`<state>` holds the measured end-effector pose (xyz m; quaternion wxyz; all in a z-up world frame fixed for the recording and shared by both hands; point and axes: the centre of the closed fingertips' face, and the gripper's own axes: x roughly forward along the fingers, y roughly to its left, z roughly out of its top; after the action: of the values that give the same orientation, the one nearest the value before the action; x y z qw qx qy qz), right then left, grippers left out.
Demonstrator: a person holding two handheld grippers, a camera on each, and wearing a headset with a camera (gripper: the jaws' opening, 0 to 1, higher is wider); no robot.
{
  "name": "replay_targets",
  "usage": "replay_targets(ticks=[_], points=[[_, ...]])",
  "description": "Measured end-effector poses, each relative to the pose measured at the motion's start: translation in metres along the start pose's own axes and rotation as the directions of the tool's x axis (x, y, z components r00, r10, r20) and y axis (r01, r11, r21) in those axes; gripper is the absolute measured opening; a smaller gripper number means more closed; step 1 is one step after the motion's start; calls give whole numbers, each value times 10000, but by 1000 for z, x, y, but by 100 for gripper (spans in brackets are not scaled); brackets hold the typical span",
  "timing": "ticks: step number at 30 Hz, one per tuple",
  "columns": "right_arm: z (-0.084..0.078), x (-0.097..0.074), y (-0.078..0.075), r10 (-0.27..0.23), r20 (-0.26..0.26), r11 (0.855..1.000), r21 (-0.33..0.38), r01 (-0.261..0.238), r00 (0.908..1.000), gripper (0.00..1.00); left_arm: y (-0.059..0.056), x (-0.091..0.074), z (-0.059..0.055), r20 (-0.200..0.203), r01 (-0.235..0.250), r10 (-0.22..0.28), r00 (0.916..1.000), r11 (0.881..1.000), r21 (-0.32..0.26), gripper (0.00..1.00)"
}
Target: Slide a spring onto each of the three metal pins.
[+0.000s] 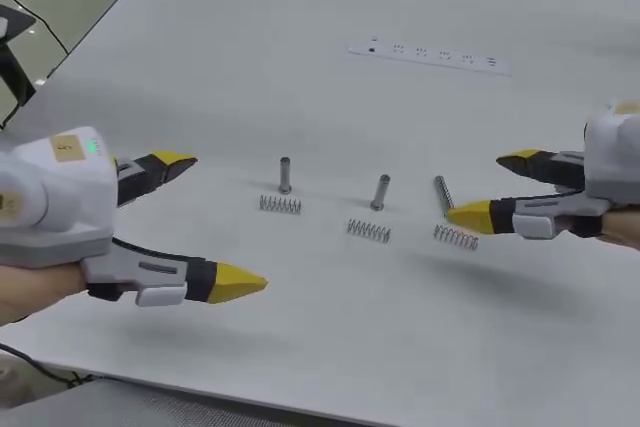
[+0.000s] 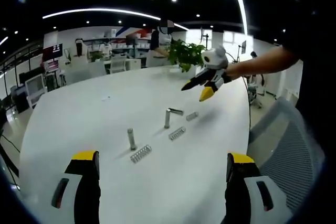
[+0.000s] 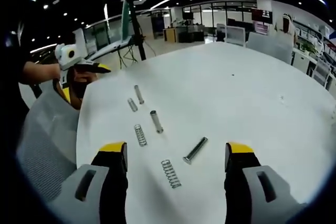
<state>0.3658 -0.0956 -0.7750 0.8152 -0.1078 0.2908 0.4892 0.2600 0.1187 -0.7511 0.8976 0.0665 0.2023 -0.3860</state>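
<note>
The middle pin (image 1: 381, 191) stands upright on the white table (image 1: 300, 347), and everything else is arranged around it. The middle spring (image 1: 368, 231) lies flat just in front of it on the person's side, close to it but not touching.

Off toward the left gripper (image 1: 220, 222) stands the left-hand pin (image 1: 285, 174), also upright. The left-hand spring (image 1: 280, 205) lies on the table just in front of its foot. On the opposite side of the middle pin is the fallen pin (image 1: 442, 192), which the right gripper view shows lying flat on its side. The right-hand spring (image 1: 455, 237) rests just beside it, nearer the person. The three springs form a loose row that runs alongside the row of pins.

The right gripper (image 1: 480, 187) hovers beyond the fallen pin, with one yellow tip close above that pin and its spring. Its jaws are spread wide with nothing between them. The left gripper hangs well apart from the middle pin, out past the left-hand pin, and its jaws are just as wide and empty.

Far behind the middle pin, a white power strip (image 1: 430, 55) lies flat on the table.
</note>
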Motion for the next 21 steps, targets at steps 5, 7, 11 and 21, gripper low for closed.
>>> replay_targets(ticks=[5, 7, 11, 21], points=[[-2, 5, -10, -250, -292, 9994, 224, 257, 9993, 70, 0, 0, -2, -34, -6, 6, 10000, 10000, -7, 98], [-2, 7, -13, -322, -366, 9990, 300, 333, 9988, 68, 0, 0, -2, -16, -4, 4, 10000, 10000, -47, 98], [-3, 11, -18, -432, -607, 9981, 404, 457, 9972, 64, 1, -1, -1, -10, -29, 29, 10000, 10000, -42, 98], [-7, 19, -30, -702, -1153, 9906, 1088, 828, 9908, 51, 3, -2, 0, 52, -86, 87, 9999, 9999, -65, 98]])
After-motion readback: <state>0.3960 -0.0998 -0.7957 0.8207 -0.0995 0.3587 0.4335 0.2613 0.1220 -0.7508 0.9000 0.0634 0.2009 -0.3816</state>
